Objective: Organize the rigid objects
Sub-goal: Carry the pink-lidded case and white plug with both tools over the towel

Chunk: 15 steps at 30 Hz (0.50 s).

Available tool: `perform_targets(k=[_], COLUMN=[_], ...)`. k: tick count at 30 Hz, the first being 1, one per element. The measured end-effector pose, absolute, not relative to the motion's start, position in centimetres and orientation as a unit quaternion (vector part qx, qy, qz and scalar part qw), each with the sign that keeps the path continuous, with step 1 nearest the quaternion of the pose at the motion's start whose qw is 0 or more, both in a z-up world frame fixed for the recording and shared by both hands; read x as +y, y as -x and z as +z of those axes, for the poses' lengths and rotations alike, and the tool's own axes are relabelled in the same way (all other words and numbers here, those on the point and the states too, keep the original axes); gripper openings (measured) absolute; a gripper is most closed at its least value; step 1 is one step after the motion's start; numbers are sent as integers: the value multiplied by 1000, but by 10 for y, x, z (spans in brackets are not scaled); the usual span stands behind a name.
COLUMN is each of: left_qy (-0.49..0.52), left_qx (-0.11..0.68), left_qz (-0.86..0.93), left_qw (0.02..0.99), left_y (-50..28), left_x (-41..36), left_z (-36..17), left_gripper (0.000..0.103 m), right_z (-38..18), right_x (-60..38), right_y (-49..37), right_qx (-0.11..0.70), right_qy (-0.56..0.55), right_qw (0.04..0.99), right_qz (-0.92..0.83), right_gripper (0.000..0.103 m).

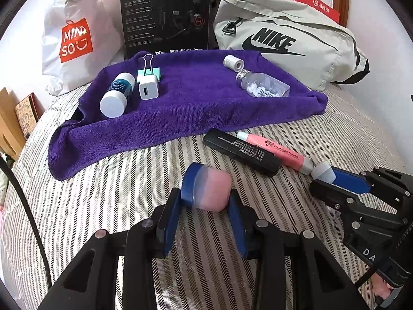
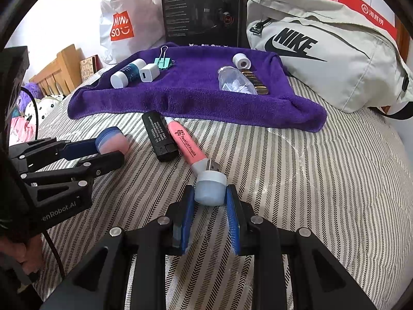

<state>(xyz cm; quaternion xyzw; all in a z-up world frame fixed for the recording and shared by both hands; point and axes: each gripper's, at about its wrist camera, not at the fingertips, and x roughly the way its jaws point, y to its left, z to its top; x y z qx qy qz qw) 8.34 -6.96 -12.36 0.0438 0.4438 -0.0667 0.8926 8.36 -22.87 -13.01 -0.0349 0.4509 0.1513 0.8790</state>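
Observation:
My left gripper [image 1: 205, 201] is shut on a translucent pink cap [image 1: 209, 191], just above the striped bed; it also shows in the right wrist view [image 2: 112, 140]. My right gripper [image 2: 210, 196] is shut on a pale blue cap [image 2: 209, 187], just off the USB plug end of the pink flashlight stick [image 2: 185, 142]. A black rectangular stick [image 2: 159, 135] lies beside the pink one. On the purple towel [image 1: 196, 95] lie a white bottle [image 1: 117, 94], a white charger [image 1: 147, 87], a green binder clip [image 1: 149, 71], a white roll [image 1: 233, 62] and a clear bottle [image 1: 262, 85].
Behind the towel stand a white Miniso bag [image 1: 74, 38], a black Hecate box [image 1: 165, 15] and a grey Nike bag [image 1: 284, 44]. A wooden headboard [image 2: 56, 72] and soft toys are at the bed's left edge. A dark tube [image 2: 255, 81] lies behind the clear bottle.

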Motion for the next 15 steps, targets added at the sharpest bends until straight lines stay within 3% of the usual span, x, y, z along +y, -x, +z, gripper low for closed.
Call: perform_targets(k=[15], left_qy=[-42], left_qx=[444], left_qz=[-67], left_qw=[892], left_y=[-84], left_x=[-69], left_z=[-122], left_gripper=[35], right_z=[-130], right_x=[-224], right_y=[-82], right_qx=[448], right_qy=[56], right_qw=[881], right_qz=[142], right_gripper=[26])
